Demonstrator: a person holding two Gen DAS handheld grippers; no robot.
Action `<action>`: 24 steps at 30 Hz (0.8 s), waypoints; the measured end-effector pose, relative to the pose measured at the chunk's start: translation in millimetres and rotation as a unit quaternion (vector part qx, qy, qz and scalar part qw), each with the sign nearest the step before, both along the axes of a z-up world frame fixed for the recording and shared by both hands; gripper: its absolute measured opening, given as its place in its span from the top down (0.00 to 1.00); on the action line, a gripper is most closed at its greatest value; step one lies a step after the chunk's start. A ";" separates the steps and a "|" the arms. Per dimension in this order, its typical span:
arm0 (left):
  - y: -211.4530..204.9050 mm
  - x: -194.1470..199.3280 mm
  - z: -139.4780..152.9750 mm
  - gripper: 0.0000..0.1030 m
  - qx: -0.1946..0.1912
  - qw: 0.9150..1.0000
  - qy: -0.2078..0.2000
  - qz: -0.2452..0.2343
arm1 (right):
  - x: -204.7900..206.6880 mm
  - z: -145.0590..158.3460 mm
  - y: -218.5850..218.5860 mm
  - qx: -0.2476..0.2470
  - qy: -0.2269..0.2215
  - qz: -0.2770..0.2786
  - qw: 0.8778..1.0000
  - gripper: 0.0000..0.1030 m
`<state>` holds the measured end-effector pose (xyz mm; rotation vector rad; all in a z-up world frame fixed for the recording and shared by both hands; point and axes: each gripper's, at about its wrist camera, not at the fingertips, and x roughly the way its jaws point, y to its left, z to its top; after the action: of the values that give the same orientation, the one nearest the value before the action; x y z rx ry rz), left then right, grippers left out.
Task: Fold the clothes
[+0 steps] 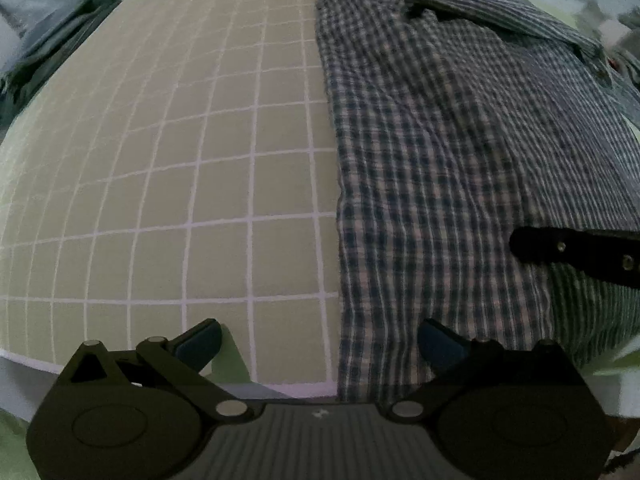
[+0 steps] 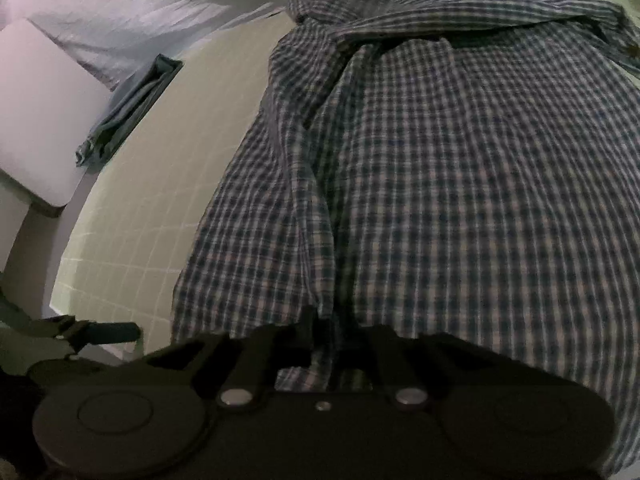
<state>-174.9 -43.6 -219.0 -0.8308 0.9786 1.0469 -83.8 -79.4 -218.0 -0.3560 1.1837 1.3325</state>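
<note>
Right gripper (image 2: pixel 326 344) nips a shirt (image 2: pixel 460 184) fold between near-closed jaws, left gripper (image 1: pixel 320 344) gapes empty at its edge on the grid mat (image 1: pixel 180 160); soft, light, floppy cloth, best pinched at hem or seams.

Checked shirt (image 1: pixel 440 160): thin woven cloth, matt, creased. Gridded mat (image 1: pixel 180 160): smooth, matt. Left gripper (image 1: pixel 320 344): matt black plastic w/ metal rivets.

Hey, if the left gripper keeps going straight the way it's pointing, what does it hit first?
Most likely the left edge of the checked shirt, where it meets the gridded mat. The open left gripper straddles that edge, one finger over mat, one over cloth. Depth is hard to judge here.
</note>
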 end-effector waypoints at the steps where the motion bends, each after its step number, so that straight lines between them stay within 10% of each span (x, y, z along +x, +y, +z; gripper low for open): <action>1: 3.8 -1.6 1.0 0.00 -0.001 1.000 -0.002 0.009 | 3.1 0.8 2.2 -0.002 0.004 0.003 1.000 0.71; 3: 12.5 -7.8 5.8 0.00 -0.001 0.999 -0.011 0.035 | 9.6 5.2 7.0 -0.005 -0.003 -0.004 1.000 0.24; 8: 39.7 -31.0 21.1 0.00 0.010 0.991 -0.047 0.122 | 42.2 16.1 16.9 0.005 -0.034 -0.052 0.998 0.00; 24: 200.0 4.7 66.4 0.00 0.068 0.981 -0.102 0.153 | 178.3 14.2 30.0 0.066 -0.074 -0.241 0.965 0.00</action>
<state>-170.2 156.4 -152.6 -0.9724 0.6101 1.2482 94.4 -49.4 -203.8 -0.0594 0.9708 0.9337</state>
